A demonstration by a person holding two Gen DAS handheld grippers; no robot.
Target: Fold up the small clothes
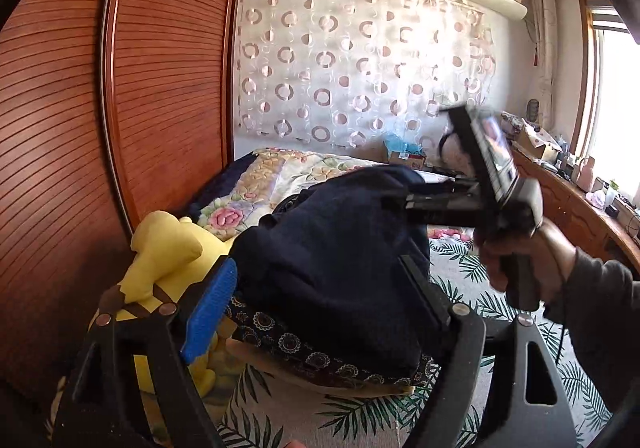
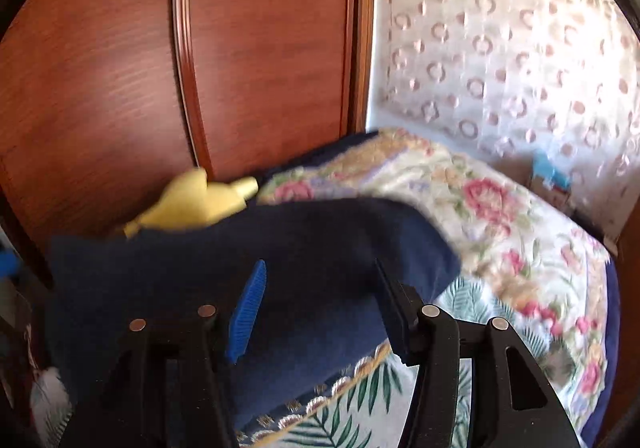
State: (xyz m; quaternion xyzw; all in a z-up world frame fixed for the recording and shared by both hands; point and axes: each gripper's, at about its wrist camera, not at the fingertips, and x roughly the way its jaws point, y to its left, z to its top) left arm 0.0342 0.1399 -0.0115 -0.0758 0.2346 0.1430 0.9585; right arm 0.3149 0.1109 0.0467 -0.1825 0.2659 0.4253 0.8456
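While navy garment (image 1: 336, 272) lies heaped on bed (image 1: 460, 272) beside yellow plush toy (image 1: 164, 260), left tool (image 1: 320, 288) and right tool (image 2: 320, 308) gape, pads clear. Soft, limp, light; grip at hem corners.

The right wrist view is smeared by motion; the floral quilt (image 2: 500, 208) and yellow plush toy (image 2: 200, 196) are seen without sharp edges. In the left wrist view the plush toy's lower body is hidden behind the left fingers (image 1: 210, 312). The navy garment (image 1: 340, 268) covers part of the bed (image 1: 460, 268). Small items on the window ledge (image 1: 592, 184) cannot be identified.
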